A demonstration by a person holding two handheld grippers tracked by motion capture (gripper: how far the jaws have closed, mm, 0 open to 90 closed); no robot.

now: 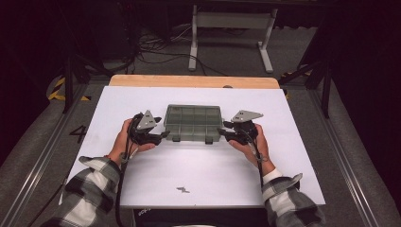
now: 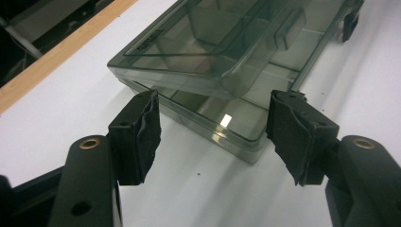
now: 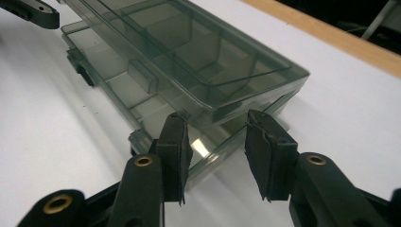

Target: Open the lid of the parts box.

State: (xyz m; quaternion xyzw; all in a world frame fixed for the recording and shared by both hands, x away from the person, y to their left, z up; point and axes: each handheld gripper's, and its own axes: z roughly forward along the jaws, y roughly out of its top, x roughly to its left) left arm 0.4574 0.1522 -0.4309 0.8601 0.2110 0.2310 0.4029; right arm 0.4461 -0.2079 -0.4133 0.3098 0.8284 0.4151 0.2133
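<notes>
A translucent grey compartment box (image 1: 193, 122) lies in the middle of the white table top (image 1: 142, 170). Its lid (image 2: 213, 42) is ajar, lifted a little off the base (image 3: 118, 90). My left gripper (image 1: 160, 136) is open at the box's front left corner; in the left gripper view its pads (image 2: 139, 135) stand wide apart just short of that corner (image 2: 236, 142). My right gripper (image 1: 222, 134) is open at the front right corner. Its pads (image 3: 176, 149) straddle the base's corner edge (image 3: 208, 146) with gaps on both sides.
A small dark scrap (image 1: 183, 190) lies near the table's front edge. A wooden strip (image 1: 194, 81) borders the far side. Beyond it are floor cables and a white frame's legs (image 1: 193, 42). The person's checked sleeves (image 1: 90, 189) come in from below.
</notes>
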